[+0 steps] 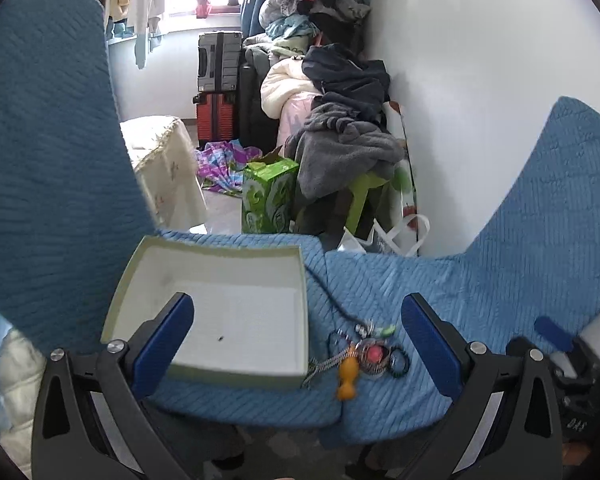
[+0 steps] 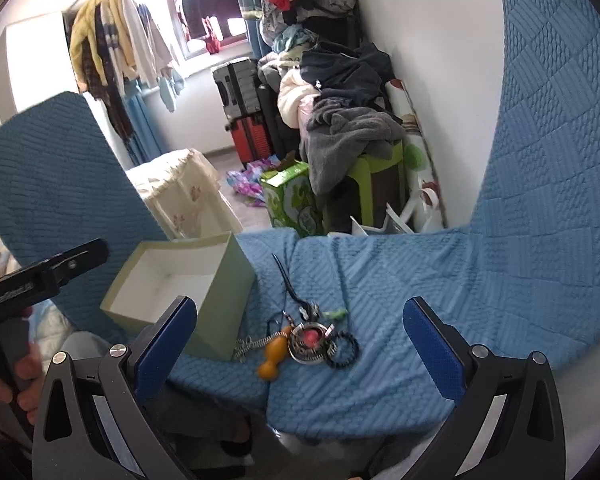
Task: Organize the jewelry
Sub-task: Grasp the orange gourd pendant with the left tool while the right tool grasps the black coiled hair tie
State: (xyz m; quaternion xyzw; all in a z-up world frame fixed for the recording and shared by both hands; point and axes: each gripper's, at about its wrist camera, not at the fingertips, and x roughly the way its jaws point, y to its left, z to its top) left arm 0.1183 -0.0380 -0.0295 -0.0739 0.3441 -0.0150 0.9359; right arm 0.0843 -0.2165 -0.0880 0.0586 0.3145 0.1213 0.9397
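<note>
A: While we read from the left, what do we meet first?

B: We meet the shallow square cardboard box (image 1: 220, 308), pale green outside and white inside, lying open-topped on the blue quilted fabric seat cover (image 1: 480, 280). We see nothing in it but a tiny dark speck.

A: And just to its right?

B: We find the jewelry in a small tangled heap, close against the box's right wall. A coiled silvery chain (image 2: 256, 344) lies nearest the box, then an orange gourd-shaped pendant (image 2: 274, 358), smooth and glossy. Beside it sits a round metal locket with a pink centre (image 2: 310, 342), and a black beaded bracelet (image 2: 344, 350) touches the locket's right side. A thin black cord (image 2: 286, 280) trails away over the ribbed cloth, and a small green charm (image 2: 338, 314) lies at the far edge of the heap.

A: How do we hold our tools?

B: Our left gripper (image 1: 298, 336) hovers low over the box's right wall, its blue-padded fingers (image 1: 162, 344) spread wide with nothing between them. Our right gripper (image 2: 300, 344) hangs over the heap, jaws likewise wide apart and clasping nothing. In the right wrist view we see a hand (image 2: 4, 380) wrapped around the left tool's black handle at the far left.

A: And beyond the seat?

B: We see a green printed carton (image 1: 266, 196) on the floor and a grey fleece garment (image 1: 348, 152) heaped over a green plastic stool (image 1: 366, 196).
</note>
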